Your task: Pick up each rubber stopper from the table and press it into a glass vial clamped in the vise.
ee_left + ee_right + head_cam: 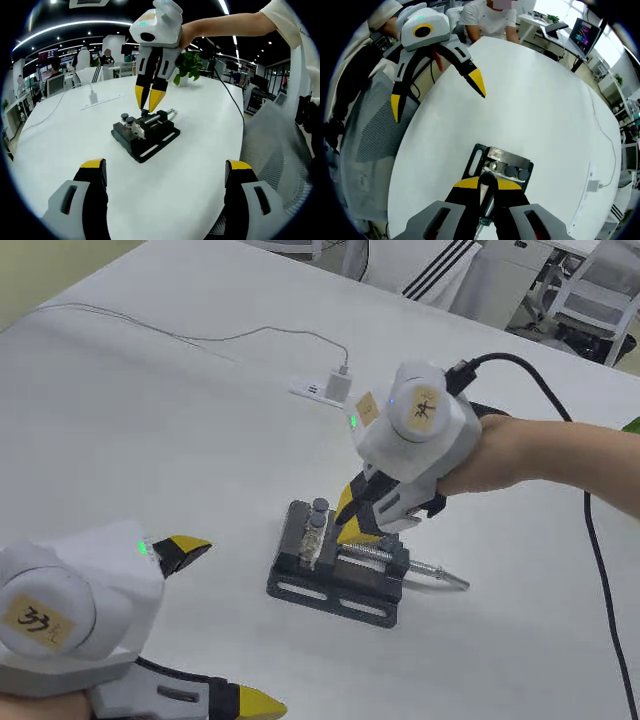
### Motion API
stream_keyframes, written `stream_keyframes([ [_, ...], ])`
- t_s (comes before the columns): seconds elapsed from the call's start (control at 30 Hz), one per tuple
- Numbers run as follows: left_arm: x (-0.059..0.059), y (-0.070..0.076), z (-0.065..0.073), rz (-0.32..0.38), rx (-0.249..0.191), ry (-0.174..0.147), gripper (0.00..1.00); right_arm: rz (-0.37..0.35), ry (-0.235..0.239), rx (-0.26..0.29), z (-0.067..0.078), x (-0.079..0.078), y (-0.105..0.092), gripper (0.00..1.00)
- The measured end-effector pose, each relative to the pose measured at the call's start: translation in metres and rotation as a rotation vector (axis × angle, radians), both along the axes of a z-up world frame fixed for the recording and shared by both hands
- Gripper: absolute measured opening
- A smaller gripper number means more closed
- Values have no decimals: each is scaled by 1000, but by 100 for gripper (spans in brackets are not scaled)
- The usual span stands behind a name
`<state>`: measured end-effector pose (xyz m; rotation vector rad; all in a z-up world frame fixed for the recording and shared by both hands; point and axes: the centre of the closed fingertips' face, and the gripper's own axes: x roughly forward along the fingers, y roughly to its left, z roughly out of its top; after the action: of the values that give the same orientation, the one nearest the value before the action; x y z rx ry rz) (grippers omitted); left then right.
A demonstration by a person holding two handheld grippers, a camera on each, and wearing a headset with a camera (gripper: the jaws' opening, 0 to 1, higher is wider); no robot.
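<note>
"Which gripper was nearer the work?"

"The right gripper (352, 525), plainly. It hung directly over the vise (335, 588), its jaws pointing almost straight down. The person's forearm (540, 455) reached in across the table (150, 420) from the right side of the head view."

"And its jaws?"

"They were drawn nearly together on a small dark piece at the tips. I judged it to be a rubber stopper (487, 181). It sat right at the clamped row, just beside the glass vials (317, 528) whose tops were already capped dark."

"How did the vials stand?"

"Upright, long axis vertical. So the press would call for a straight push down along that axis, with the jaws kept in line above the mouth. Whether the stopper was touching a vial, I couldn't tell."

"The other one?"

"The left gripper (222, 628) hovered low over the table close to the person, well apart from the vise. Its jaws were spread wide and held nothing."
</note>
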<state>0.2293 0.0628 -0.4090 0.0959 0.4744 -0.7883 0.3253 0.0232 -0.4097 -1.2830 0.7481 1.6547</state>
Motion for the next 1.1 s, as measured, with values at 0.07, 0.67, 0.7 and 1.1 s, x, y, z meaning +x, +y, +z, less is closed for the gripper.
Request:
stream_keyframes([
  [0.07, 0, 1, -2, -6, 25, -4, 99, 22, -13, -32, -4, 2, -1, 5],
  [0.67, -2, 4, -6, 28, -36, 29, 99, -7, -6, -106, -15, 12, 13, 5],
  [0.7, -2, 4, -7, 28, -38, 33, 99, -11, -1, -109, -16, 11, 13, 5],
  [1.1, -7, 2, -14, 37, -54, 55, 99, -25, -6, -151, -21, 11, 8, 5],
])
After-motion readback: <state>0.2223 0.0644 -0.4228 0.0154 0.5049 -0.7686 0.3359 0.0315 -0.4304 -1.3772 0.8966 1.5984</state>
